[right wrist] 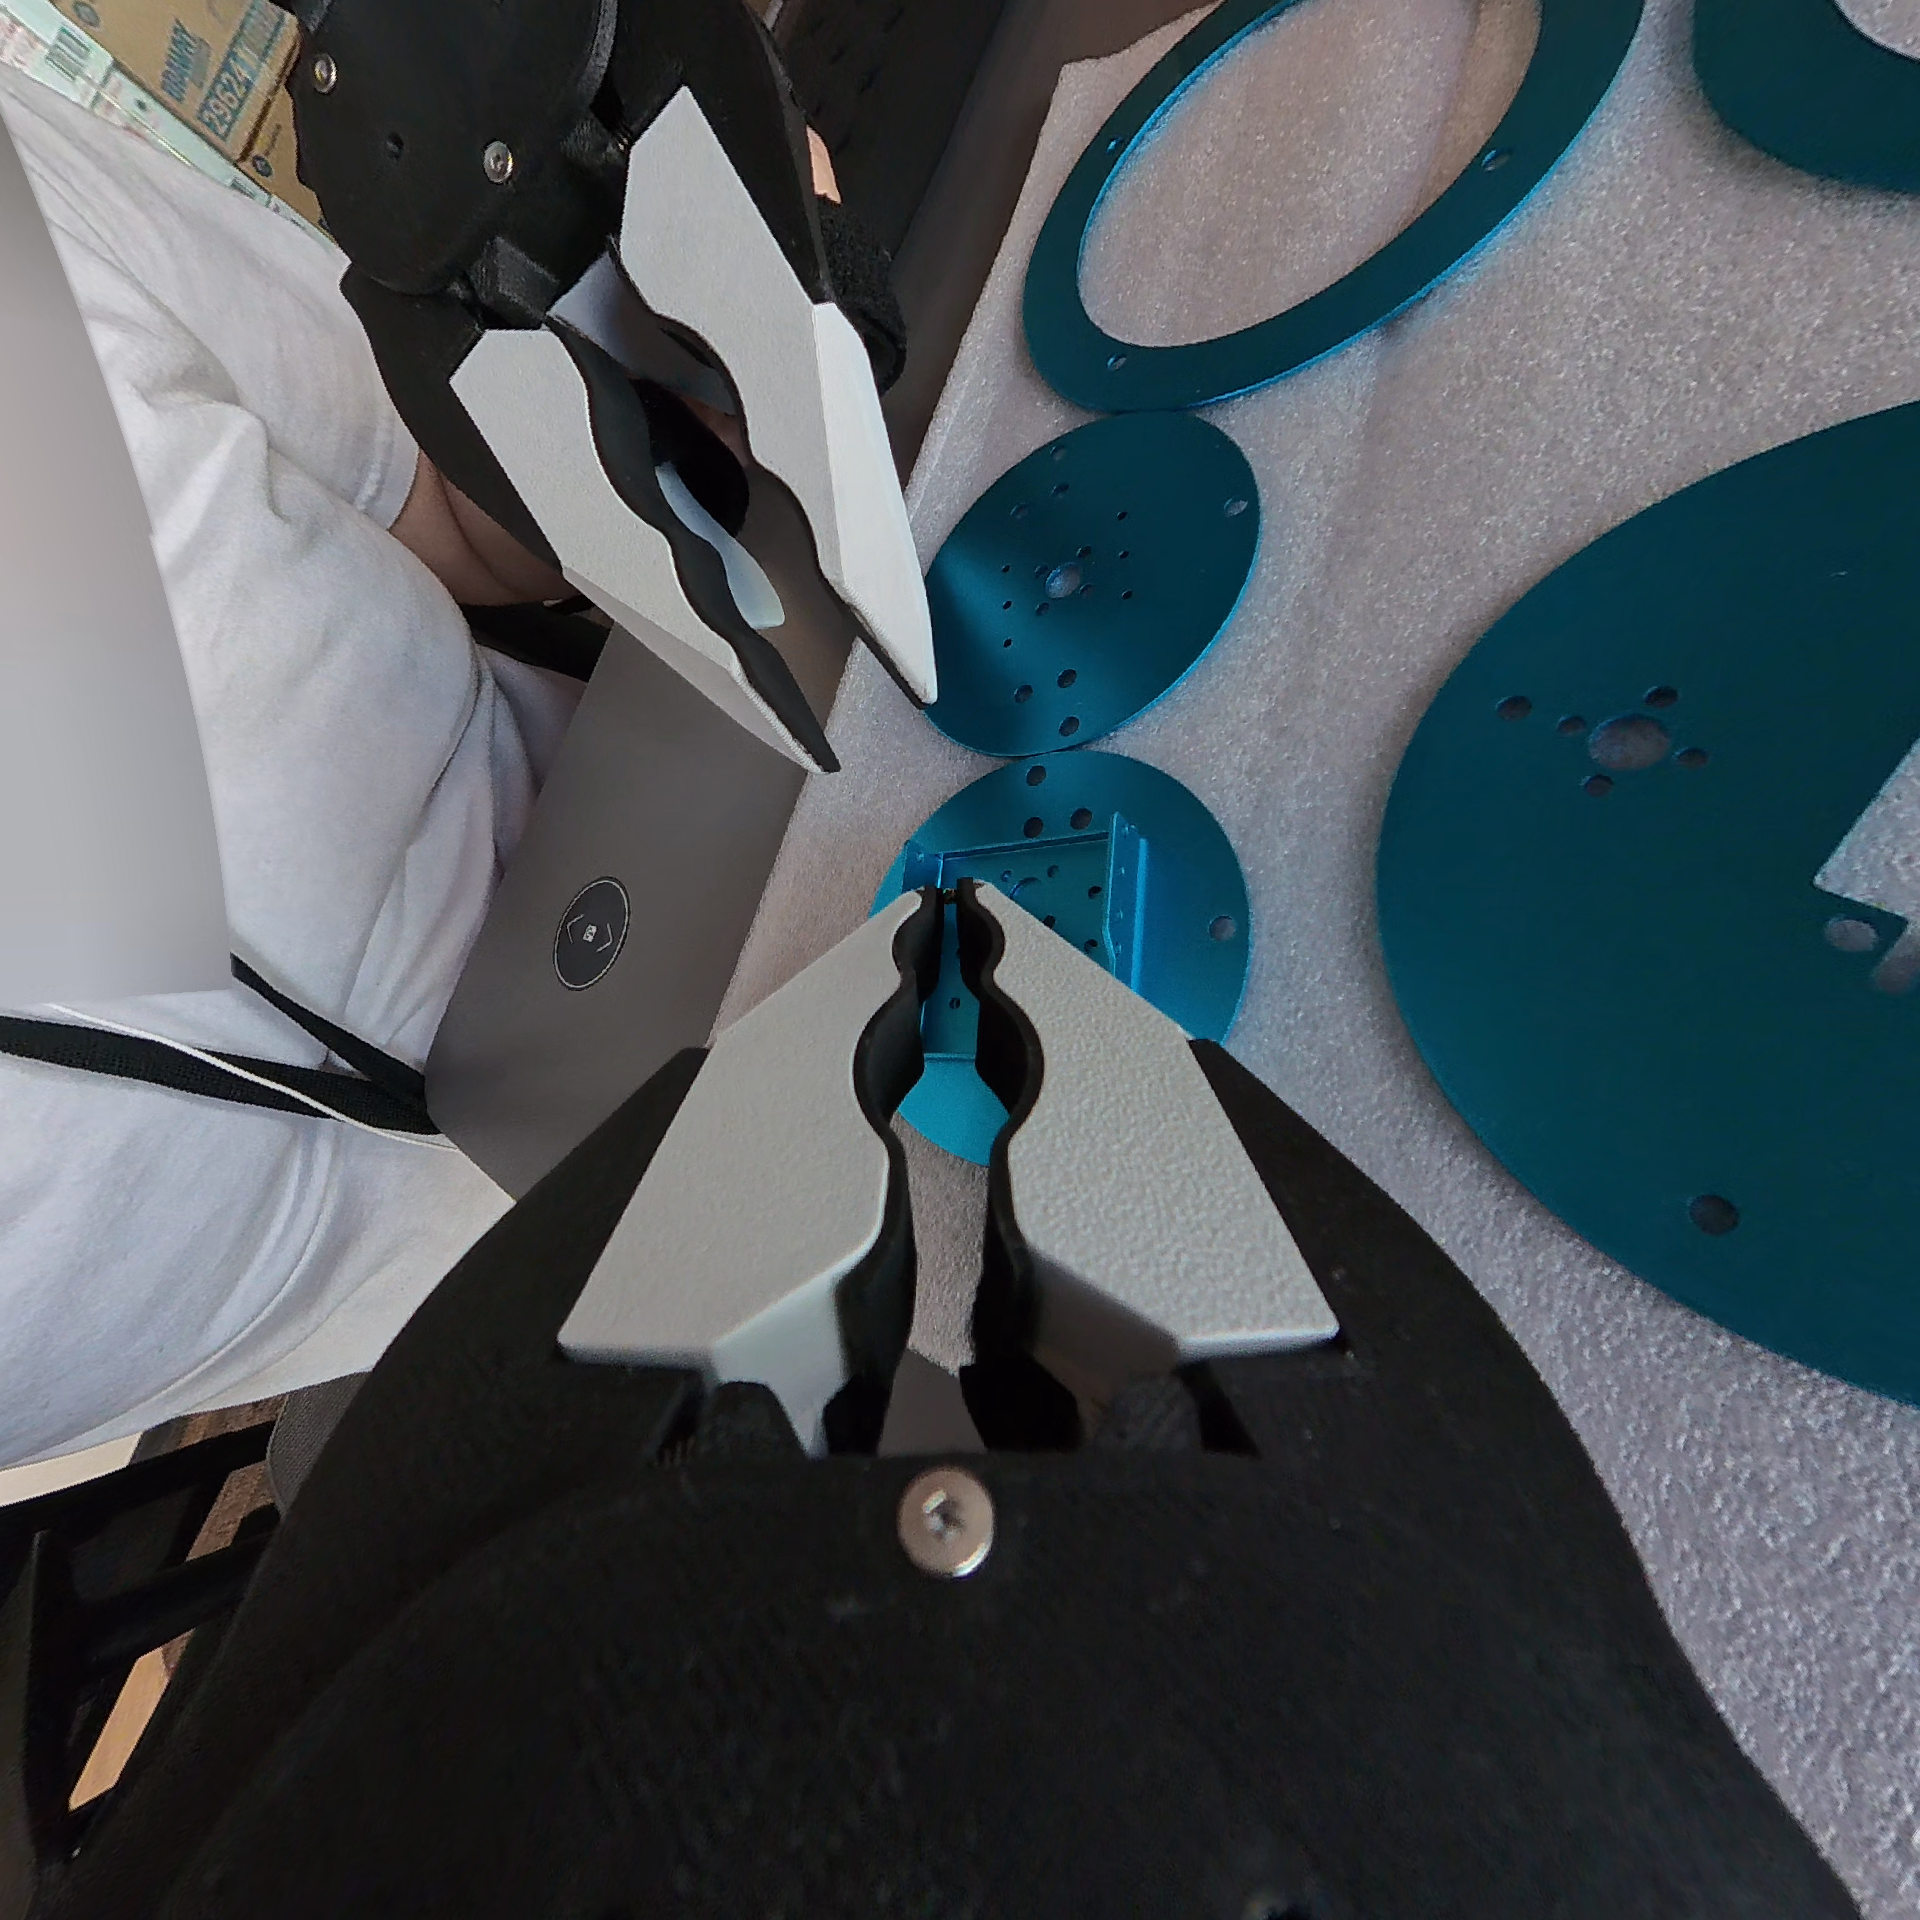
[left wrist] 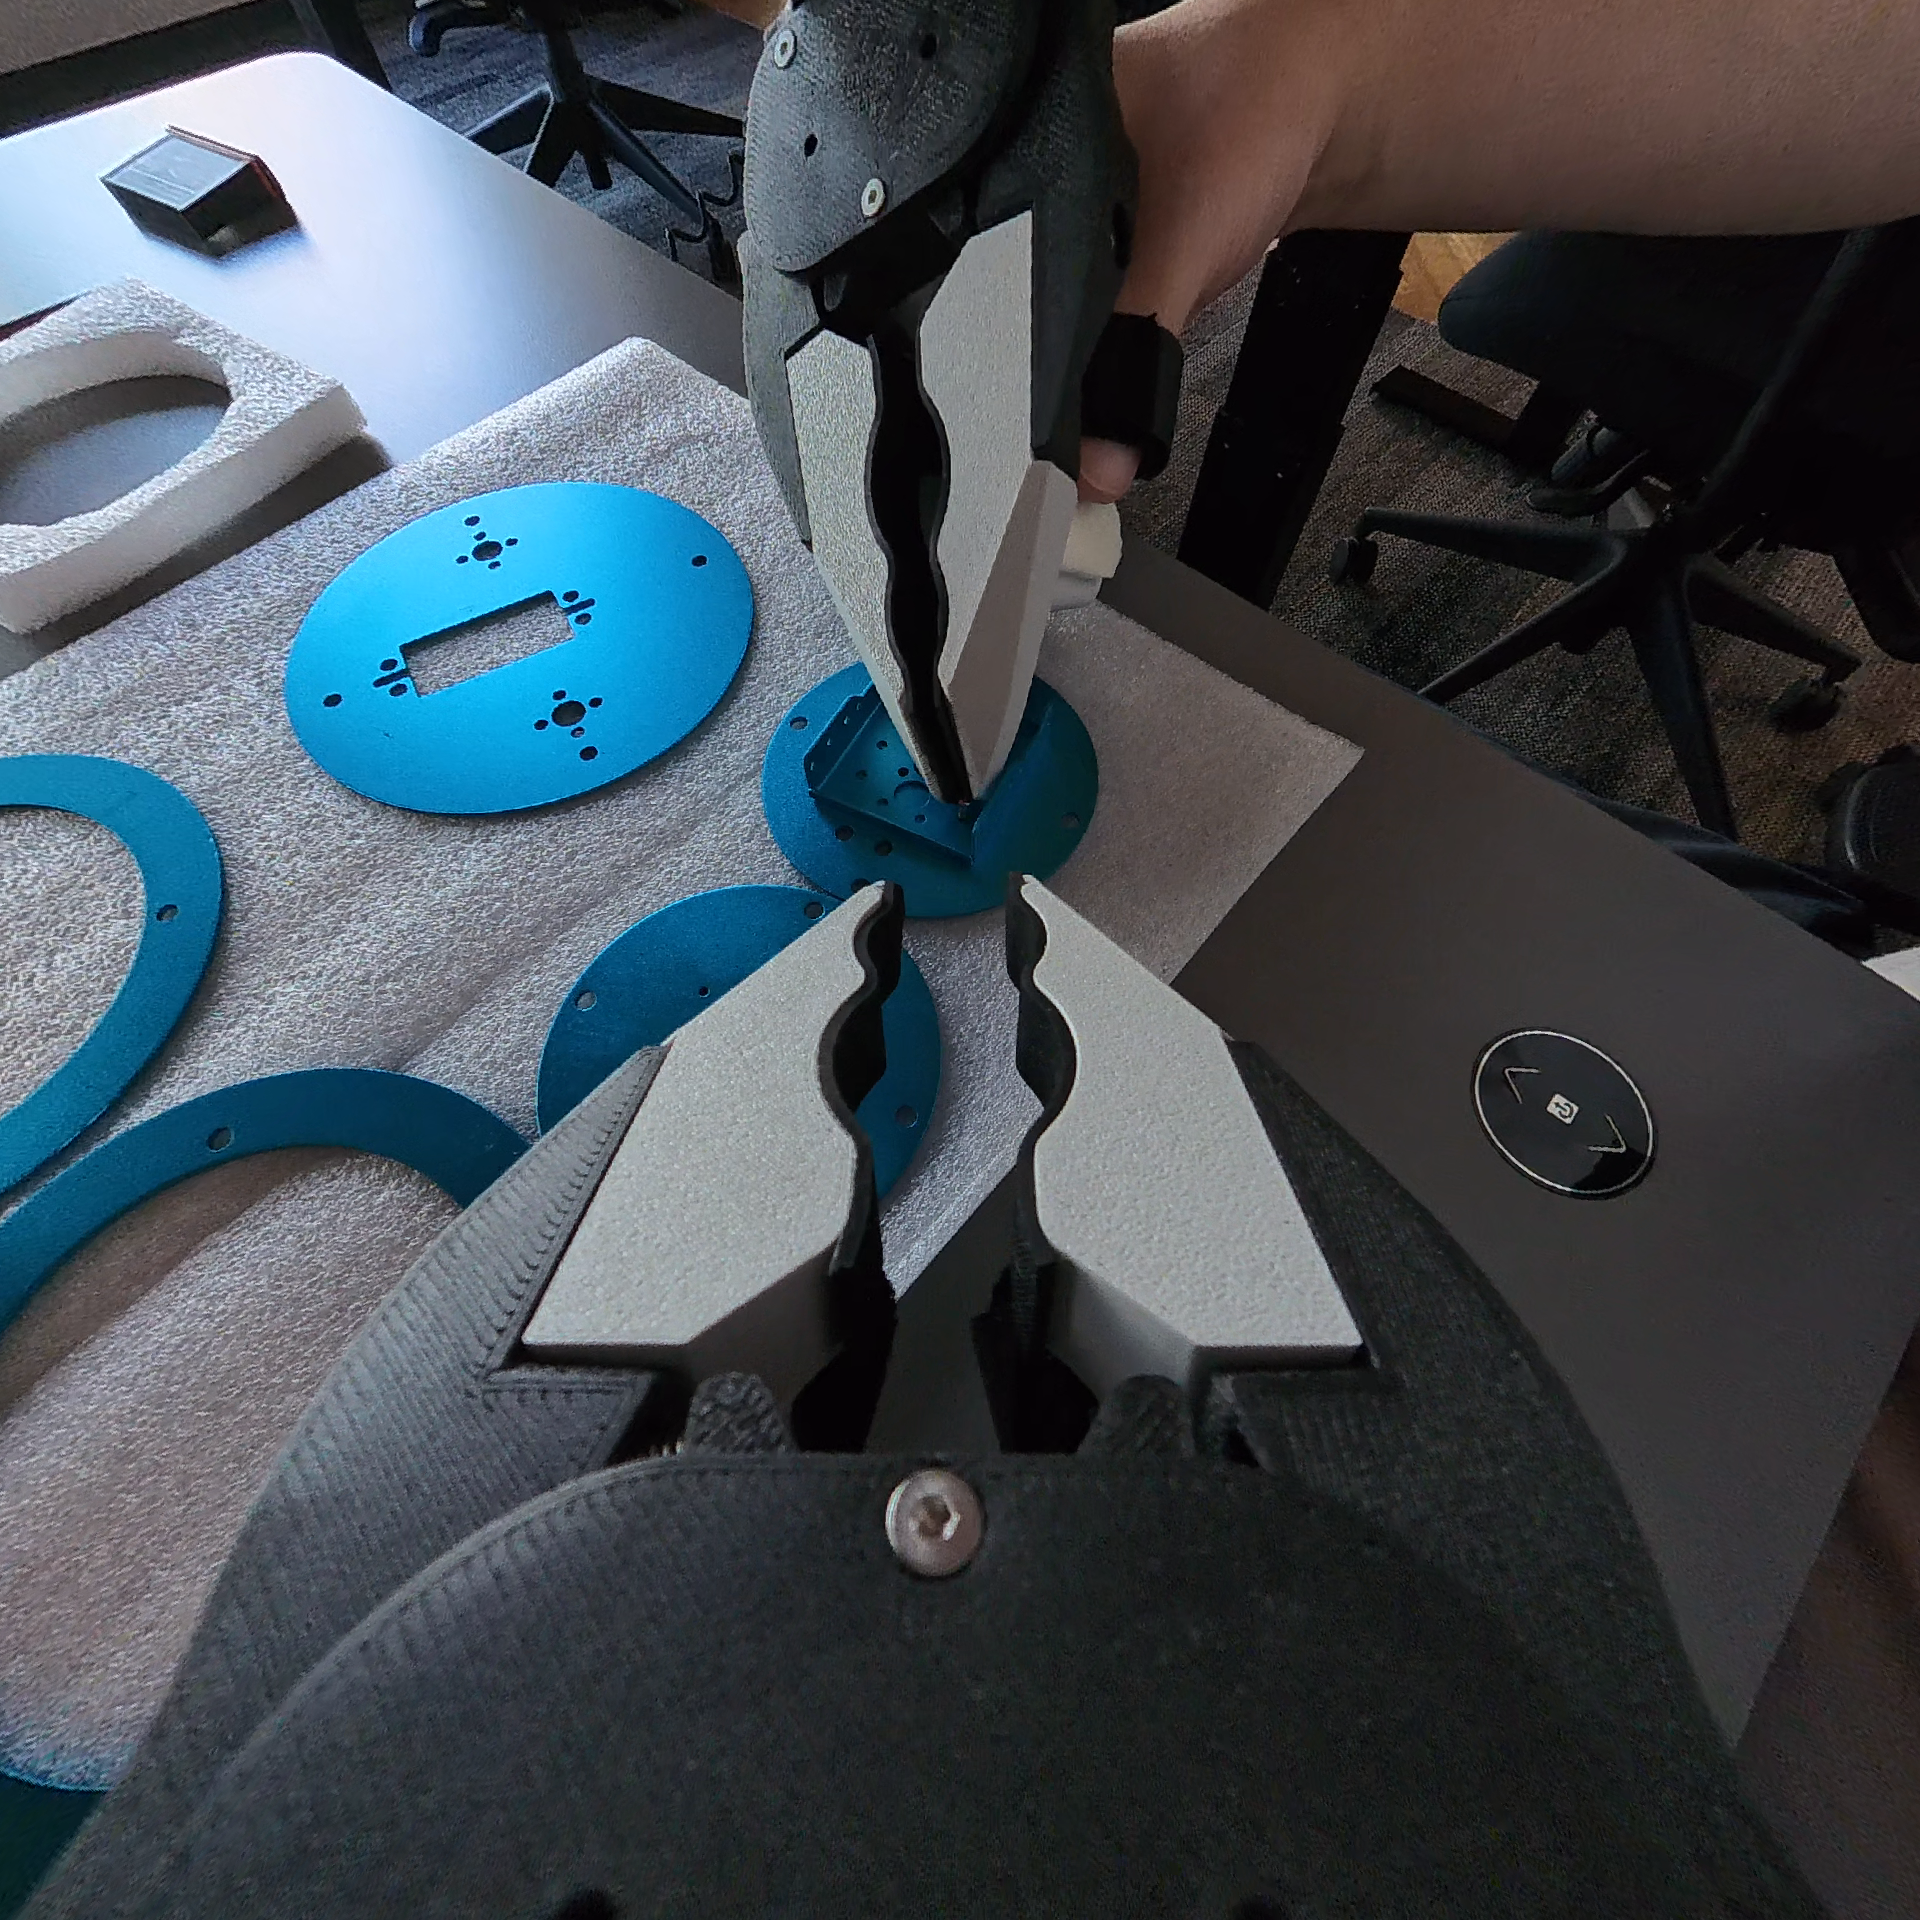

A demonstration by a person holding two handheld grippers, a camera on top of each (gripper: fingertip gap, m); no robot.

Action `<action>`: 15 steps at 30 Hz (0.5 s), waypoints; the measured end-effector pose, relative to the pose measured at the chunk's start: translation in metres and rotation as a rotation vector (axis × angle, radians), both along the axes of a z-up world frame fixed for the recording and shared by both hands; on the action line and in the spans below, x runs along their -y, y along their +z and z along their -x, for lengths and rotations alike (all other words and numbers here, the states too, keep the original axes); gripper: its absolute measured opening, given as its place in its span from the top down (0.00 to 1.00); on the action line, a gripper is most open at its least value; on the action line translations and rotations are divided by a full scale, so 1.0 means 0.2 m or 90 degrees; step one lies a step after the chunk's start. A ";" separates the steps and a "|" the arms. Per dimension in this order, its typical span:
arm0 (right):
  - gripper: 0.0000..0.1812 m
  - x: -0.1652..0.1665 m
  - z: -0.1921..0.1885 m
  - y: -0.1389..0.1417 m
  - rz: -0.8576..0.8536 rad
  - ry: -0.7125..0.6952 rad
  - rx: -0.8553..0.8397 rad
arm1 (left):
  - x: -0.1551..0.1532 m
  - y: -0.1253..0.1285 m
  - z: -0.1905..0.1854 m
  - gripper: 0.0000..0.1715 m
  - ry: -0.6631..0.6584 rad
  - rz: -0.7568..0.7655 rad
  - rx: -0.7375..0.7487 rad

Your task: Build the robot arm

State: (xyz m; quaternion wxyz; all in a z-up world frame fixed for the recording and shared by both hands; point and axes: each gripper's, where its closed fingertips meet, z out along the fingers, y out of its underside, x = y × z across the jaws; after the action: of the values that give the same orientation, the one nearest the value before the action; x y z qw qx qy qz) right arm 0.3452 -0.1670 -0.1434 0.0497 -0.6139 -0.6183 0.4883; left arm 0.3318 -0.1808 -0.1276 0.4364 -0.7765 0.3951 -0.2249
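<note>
The left tool (left wrist: 954, 904) hangs released, its fingers spread with nothing between them, just above the near small blue metal disc with drilled holes (left wrist: 665, 997). Just beyond that disc lies a second small blue disc (left wrist: 1039, 842) carrying a blue perforated metal bracket (left wrist: 883, 774). The right tool (right wrist: 948, 886) stands tip-down in that bracket, clenched nearly shut on what looks like a tiny dark screw (right wrist: 948, 889); I cannot tell for sure. Left of the bracket disc sits a large blue round plate with a rectangular cutout (left wrist: 520, 644), all on a grey foam sheet (left wrist: 540, 416) over the dark bench (left wrist: 416, 208). So small a piece could slip from the tips and drop into the bracket or foam, and pressing down could shift the loose disc.
</note>
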 end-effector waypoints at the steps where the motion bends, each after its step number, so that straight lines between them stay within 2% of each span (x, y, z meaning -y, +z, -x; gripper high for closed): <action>1: 1.00 0.00 0.00 0.00 0.000 0.001 0.001 | 0.00 0.00 0.00 0.89 0.000 0.000 -0.001; 15: 1.00 0.00 -0.01 -0.01 -0.008 0.007 0.016 | 0.00 -0.01 0.00 0.89 0.000 -0.003 -0.001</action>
State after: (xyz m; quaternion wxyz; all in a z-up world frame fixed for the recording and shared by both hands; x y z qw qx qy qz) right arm 0.3469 -0.1669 -0.1446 0.0431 -0.6165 -0.6252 0.4767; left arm 0.3310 -0.1804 -0.1286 0.4378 -0.7756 0.3963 -0.2231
